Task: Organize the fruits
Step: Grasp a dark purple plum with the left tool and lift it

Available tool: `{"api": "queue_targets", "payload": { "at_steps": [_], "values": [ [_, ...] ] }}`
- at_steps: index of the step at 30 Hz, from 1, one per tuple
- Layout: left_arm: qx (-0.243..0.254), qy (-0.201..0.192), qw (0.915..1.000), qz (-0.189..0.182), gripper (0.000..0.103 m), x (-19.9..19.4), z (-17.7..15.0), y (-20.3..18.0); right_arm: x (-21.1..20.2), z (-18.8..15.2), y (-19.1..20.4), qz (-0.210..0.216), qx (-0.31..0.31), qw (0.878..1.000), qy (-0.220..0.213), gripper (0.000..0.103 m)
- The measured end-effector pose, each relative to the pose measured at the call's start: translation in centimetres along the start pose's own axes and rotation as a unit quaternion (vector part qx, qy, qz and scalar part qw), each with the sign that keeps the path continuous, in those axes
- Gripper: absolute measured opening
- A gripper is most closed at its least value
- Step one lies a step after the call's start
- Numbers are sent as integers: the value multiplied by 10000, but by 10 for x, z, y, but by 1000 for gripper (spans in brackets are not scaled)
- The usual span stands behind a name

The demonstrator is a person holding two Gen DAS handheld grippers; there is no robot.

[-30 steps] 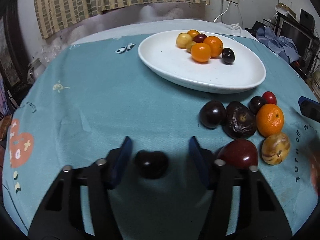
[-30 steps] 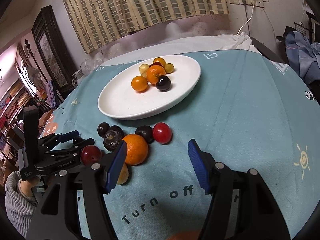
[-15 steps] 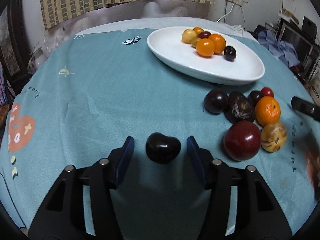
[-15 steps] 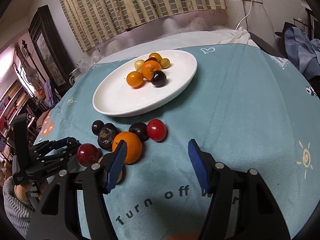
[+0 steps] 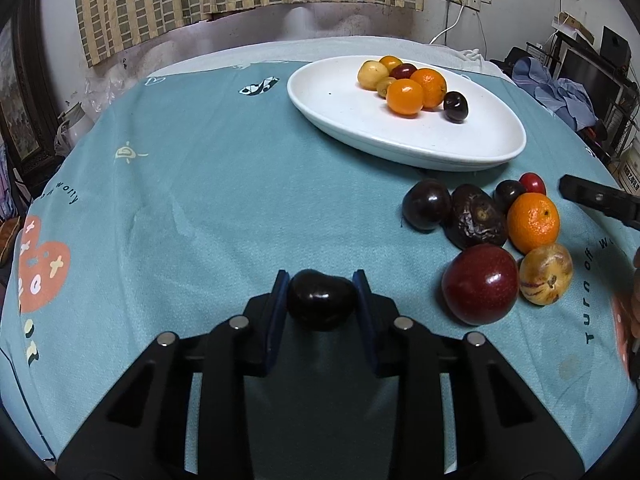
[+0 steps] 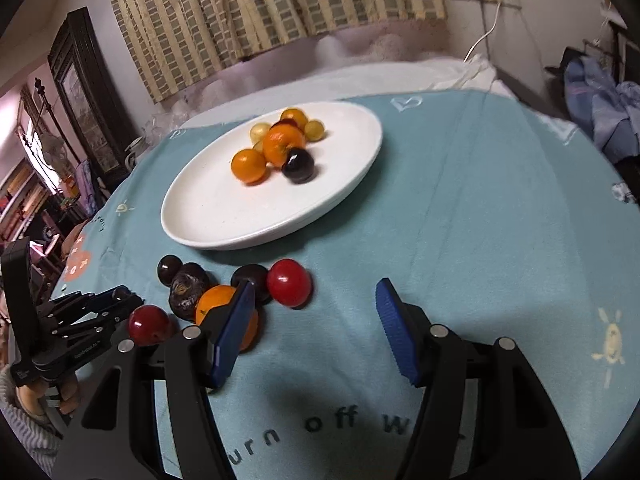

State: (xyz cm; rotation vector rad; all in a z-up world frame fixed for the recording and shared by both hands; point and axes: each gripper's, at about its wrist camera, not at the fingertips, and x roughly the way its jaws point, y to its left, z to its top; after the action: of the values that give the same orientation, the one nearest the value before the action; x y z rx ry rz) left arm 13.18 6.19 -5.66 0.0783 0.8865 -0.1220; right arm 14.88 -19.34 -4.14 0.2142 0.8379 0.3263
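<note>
My left gripper [image 5: 320, 280] is closing its jaws, and both blue pads touch the sides of a dark plum [image 5: 322, 300] lying on the teal cloth. To its right lies a loose group: a red plum [image 5: 480, 284], a yellow striped fruit [image 5: 546, 274], an orange [image 5: 534, 222], a wrinkled dark fruit [image 5: 476, 216] and another dark plum [image 5: 426, 204]. The white plate [image 5: 340, 108] behind holds several oranges, yellow fruits and a dark plum. My right gripper [image 6: 316, 292] hovers open and holds nothing, just behind a small red fruit [image 6: 290, 284], its left finger over the orange [image 6: 216, 300].
The teal tablecloth [image 6: 480, 200] covers a round table with bare room on the right in the right wrist view. The left gripper [image 6: 120, 300], held by a hand in a knitted sleeve, shows at the left edge there. Curtains, cabinets and clothes ring the table.
The left jaws have come together from wide apart onto the dark plum. The right gripper has drifted a little closer to the loose fruits, still open.
</note>
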Motion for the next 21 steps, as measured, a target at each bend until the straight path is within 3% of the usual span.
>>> {"api": "queue_targets", "payload": {
  "at_steps": [4,8,12,17,21],
  "values": [
    [2,1,10000,-2,33,0,0,0,15,3,2,-294,-111,9992,234,61],
    [-3,2,10000,-3,33,0,0,0,5,6,-21,-311,348,9988,147,59],
    [3,2,10000,2,33,0,0,0,-7,10,-32,-6,522,9986,-54,58],
    [10,3,10000,9,33,0,0,-1,11,7,-19,228,360,9989,194,44],
    [31,4,10000,25,33,2,1,-1,18,8,-8,273,234,9991,208,42]
  ]
}}
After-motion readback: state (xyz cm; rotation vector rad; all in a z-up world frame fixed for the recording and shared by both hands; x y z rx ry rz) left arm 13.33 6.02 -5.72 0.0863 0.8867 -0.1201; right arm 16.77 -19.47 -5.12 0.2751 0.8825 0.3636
